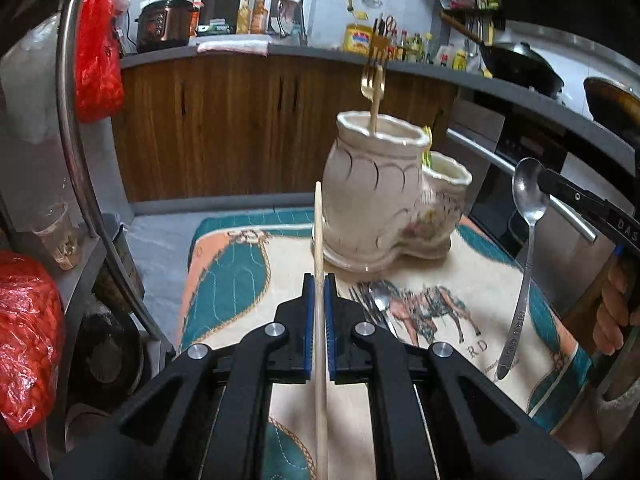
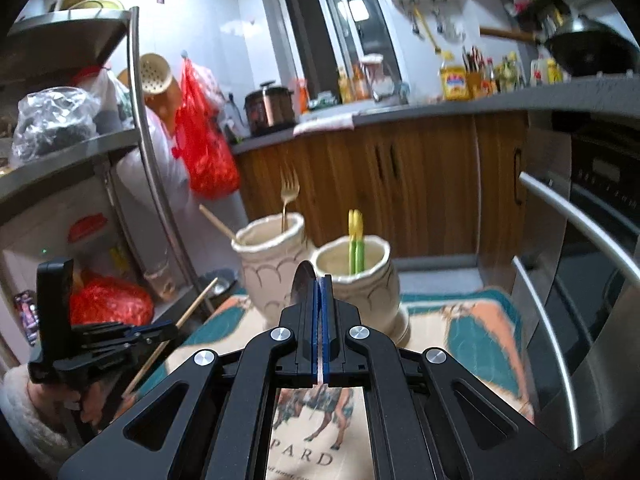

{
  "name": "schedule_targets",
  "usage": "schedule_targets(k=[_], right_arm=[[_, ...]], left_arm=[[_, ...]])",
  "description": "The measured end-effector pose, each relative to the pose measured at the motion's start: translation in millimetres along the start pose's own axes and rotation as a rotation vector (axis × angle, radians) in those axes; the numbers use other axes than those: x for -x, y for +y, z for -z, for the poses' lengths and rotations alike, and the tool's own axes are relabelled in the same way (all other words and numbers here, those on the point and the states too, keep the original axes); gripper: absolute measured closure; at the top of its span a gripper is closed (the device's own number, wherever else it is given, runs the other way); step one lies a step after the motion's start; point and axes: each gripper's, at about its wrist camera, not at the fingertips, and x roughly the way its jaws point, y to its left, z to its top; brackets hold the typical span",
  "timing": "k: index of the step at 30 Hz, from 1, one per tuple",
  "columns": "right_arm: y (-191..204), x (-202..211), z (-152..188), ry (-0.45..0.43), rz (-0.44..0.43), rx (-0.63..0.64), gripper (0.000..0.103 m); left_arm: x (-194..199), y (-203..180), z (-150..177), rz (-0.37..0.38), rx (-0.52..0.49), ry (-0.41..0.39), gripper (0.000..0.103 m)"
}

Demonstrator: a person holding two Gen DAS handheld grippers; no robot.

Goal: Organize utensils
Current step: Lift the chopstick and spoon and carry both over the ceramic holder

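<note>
While the left gripper (image 1: 319, 280) is clamping a wooden chopstick (image 1: 318, 232) with its long axis pointing forward, the tall ceramic jar (image 1: 372, 184) is standing just ahead and slightly right of that tip, already holding a gold fork (image 1: 374, 80). To the jar's right, joined to it, the shorter jar (image 2: 352, 276) is holding green-and-yellow sticks (image 2: 356, 240). Farther right, the right gripper (image 2: 320, 284) is pinching a steel spoon (image 1: 528, 208), its handle hanging down. The left gripper looks nearer the tall jar's mouth.
</note>
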Motion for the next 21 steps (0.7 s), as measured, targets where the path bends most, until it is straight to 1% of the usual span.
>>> schedule_targets(k=[2, 5, 9, 11, 13, 17, 19, 21], right_arm=[[-0.8, 4.0, -5.5, -0.017, 0.005, 0.004, 0.101], [-1.2, 4.4, -15.4, -0.045, 0.02, 0.009, 0.101], [-6.6, -0.5, -38.7, -0.096, 0.043, 0.01, 0.101], [-9.5, -2.4, -48.8, -0.118, 0.053, 0.01, 0.101], [-13.2, -6.2, -62.9, -0.152, 0.071, 0.011, 0.101], [-20.3, -12.4, -81.1, -0.213, 0.105, -0.002, 0.101], [-25.3, -16.6, -88.1, -0.242, 0.122, -0.01, 0.101], [-31.6, -22.1, -96.2, -0.265, 0.133, -0.024, 0.101]], left_arm=[[6.0, 2.3, -6.3, 0.0, 0.01, -0.038, 0.098], [14.6, 7.8, -26.9, 0.001, 0.031, -0.108, 0.098], [20.0, 15.2, -66.9, 0.019, 0.062, -0.214, 0.098], [20.8, 14.0, -85.0, 0.021, 0.064, -0.259, 0.098], [21.0, 12.0, -106.7, 0.041, 0.075, -0.317, 0.098], [13.0, 4.5, -138.9, 0.092, 0.093, -0.417, 0.098], [1.8, 2.3, -152.6, 0.116, 0.103, -0.452, 0.098], [-10.2, 1.4, -160.7, 0.124, 0.116, -0.47, 0.098]])
